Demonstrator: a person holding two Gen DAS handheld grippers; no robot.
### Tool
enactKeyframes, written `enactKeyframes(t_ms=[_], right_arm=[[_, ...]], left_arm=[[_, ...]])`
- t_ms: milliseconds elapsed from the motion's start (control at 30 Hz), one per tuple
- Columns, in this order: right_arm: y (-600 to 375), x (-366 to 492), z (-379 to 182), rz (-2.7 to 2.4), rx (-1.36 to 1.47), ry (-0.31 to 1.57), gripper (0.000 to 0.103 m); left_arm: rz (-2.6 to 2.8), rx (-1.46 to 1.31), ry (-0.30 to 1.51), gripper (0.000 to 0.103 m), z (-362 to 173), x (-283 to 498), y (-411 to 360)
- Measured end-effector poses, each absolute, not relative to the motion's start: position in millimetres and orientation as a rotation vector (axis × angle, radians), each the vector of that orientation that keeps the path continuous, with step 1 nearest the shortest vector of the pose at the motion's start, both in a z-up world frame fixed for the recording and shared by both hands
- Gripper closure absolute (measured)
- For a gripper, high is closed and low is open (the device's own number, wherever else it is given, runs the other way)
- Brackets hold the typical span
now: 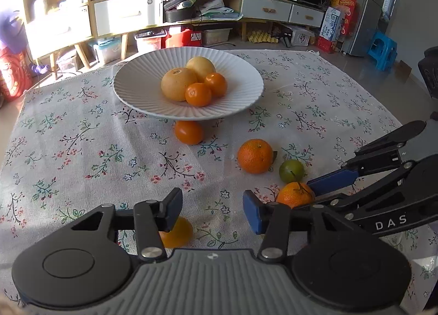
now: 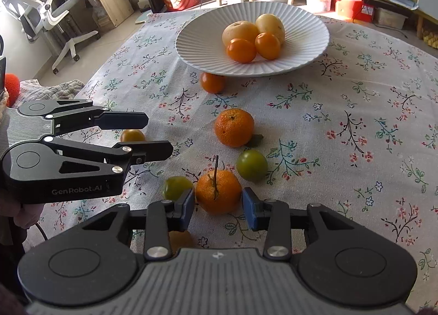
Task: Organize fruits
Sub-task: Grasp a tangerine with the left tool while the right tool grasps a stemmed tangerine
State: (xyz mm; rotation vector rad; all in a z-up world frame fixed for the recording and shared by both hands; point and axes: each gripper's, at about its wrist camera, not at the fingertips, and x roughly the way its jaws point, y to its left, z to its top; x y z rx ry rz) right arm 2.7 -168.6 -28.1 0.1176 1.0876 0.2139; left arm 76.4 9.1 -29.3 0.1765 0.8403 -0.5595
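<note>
A white ribbed plate (image 1: 241, 79) (image 2: 306, 27) holds two pale pears and two small oranges. Loose on the floral cloth lie a small orange (image 1: 189, 132) (image 2: 212, 82) by the plate's edge, a mandarin (image 1: 255, 155) (image 2: 234, 127), a green fruit (image 1: 291, 170) (image 2: 251, 165) and a stemmed mandarin (image 1: 294, 194) (image 2: 218, 191). My right gripper (image 2: 218, 205) (image 1: 312, 194) is open, its blue pads either side of the stemmed mandarin, not touching. My left gripper (image 1: 212, 211) (image 2: 153, 134) is open and empty above the cloth. A small yellow-orange fruit (image 1: 176, 232) (image 2: 132, 135) lies under it.
A second green fruit (image 2: 176, 187) lies left of the right gripper's left pad. Another yellowish fruit (image 2: 180, 241) shows under the right gripper. The table's far edge runs behind the plate. A cabinet, boxes, a fridge (image 1: 377, 8) and an office chair (image 2: 52, 11) stand beyond.
</note>
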Motion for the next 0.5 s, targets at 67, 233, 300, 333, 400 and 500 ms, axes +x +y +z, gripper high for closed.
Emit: enactKeyframes(t_ms=[67, 233, 300, 333, 400, 500], right_arm=[[-169.6, 4.3, -29.9, 0.213, 0.132, 1.089, 0.068], [-172.0, 7.4, -35.8, 0.211, 0.163, 1.096, 0.069], [-174.2, 8.4, -36.0, 0.213, 0.181, 1.094, 0.069], [-174.7, 8.6, -35.8, 0.214, 0.184, 1.095, 0.069], [-175.0, 8.5, -34.7, 0.213, 0.182, 1.094, 0.07], [-175.3, 7.5, -30.9, 0.216, 0.166, 1.1, 0.07]], left_arm=[[-0.562, 0.175, 0.843, 0.058, -29.5, 77.6, 5.6], [-0.559, 0.174, 0.842, 0.061, -29.1, 80.8, -1.7], [-0.554, 0.166, 0.842, 0.061, -28.8, 82.6, -2.4], [-0.556, 0.159, 0.844, 0.061, -28.7, 83.3, -2.5], [-0.556, 0.156, 0.843, 0.061, -28.9, 83.9, -4.1], [-0.557, 0.163, 0.84, 0.061, -30.2, 84.6, -8.8]])
